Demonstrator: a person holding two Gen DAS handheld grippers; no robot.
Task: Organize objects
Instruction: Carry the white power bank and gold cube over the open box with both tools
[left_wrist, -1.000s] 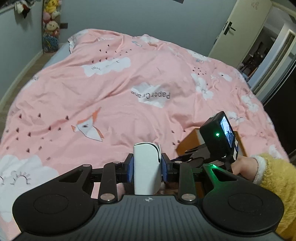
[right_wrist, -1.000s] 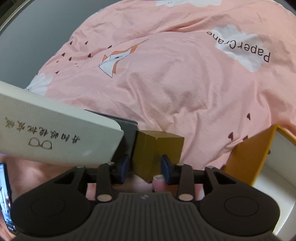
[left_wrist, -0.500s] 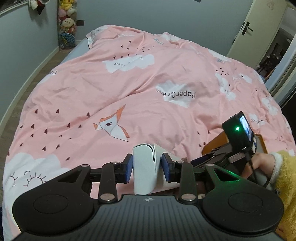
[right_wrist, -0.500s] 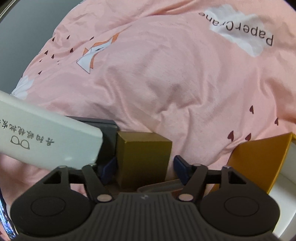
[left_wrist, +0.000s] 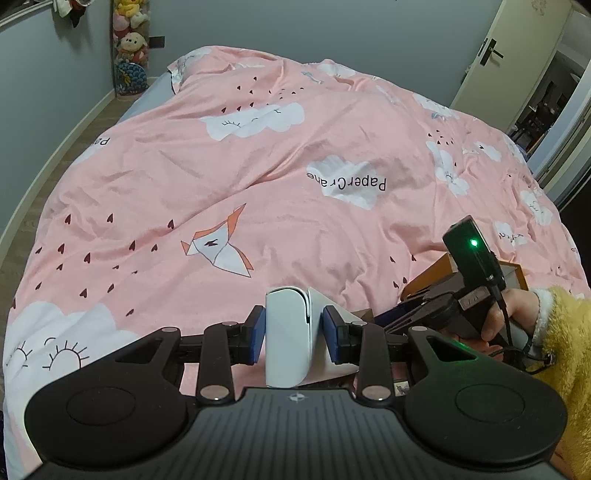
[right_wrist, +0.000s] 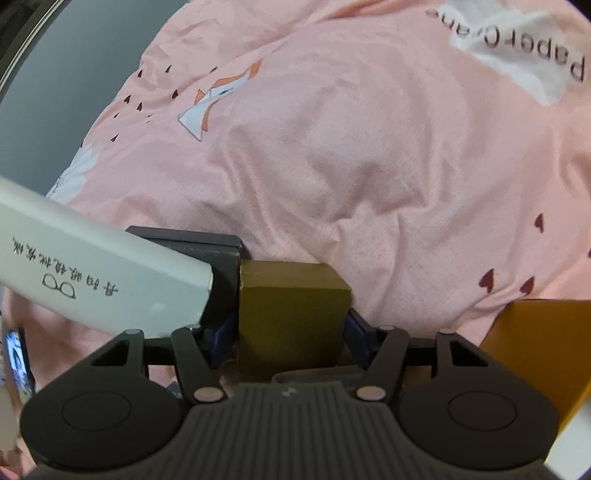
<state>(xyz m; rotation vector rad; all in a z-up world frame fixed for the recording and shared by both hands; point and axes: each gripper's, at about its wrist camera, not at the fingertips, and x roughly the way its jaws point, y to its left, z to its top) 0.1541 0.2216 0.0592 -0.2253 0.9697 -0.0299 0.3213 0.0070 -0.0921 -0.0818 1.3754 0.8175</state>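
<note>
Left gripper (left_wrist: 294, 334) holds white case (left_wrist: 288, 338) between pads, above pink duvet (left_wrist: 258, 184). Right gripper (right_wrist: 291, 334) jaws sit at both sides of olive box (right_wrist: 291, 314); firm clamp or only touch, cannot tell. Orange box (right_wrist: 532, 350) open beside, at right. Step judged: carrying items toward orange box. Next move needs lowering inside walls, then opening jaws.

A: Where does the left wrist view look from?

B: From above the pink duvet (left_wrist: 295, 166), facing the door (left_wrist: 502, 51).

A: And the right?

B: Very near the same duvet (right_wrist: 369, 166). Both share the "PaperCrane" print.
</note>
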